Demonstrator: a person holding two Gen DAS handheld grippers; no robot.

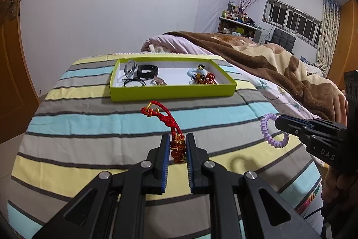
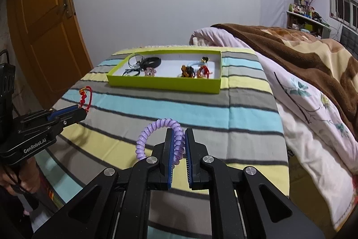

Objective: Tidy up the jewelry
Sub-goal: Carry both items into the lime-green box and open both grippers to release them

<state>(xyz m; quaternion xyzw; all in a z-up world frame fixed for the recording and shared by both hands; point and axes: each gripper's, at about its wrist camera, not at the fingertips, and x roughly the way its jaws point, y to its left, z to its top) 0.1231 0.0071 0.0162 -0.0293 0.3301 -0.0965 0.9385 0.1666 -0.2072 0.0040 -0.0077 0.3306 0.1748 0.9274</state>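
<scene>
My left gripper (image 1: 177,145) is shut on a red knotted cord charm (image 1: 172,127), whose loop with gold thread reaches up toward the tray. The same charm (image 2: 86,96) sticks out of the left gripper (image 2: 82,110) at the left of the right wrist view. My right gripper (image 2: 179,140) is shut on a purple spiral hair tie (image 2: 154,127), which arches to the left of its fingers. From the left wrist view the hair tie (image 1: 268,129) hangs at the tip of the right gripper (image 1: 277,123). A lime green tray (image 1: 172,91) lies ahead on the striped blanket, with dark bands at its left end and colourful pieces at its right.
The striped blanket (image 2: 201,104) covers a raised surface with rounded edges. A pink floral quilt (image 2: 313,115) and brown blanket (image 1: 279,59) lie to the right. An orange door (image 2: 44,37) stands to the left. A hand (image 1: 335,180) grips the right gripper's handle.
</scene>
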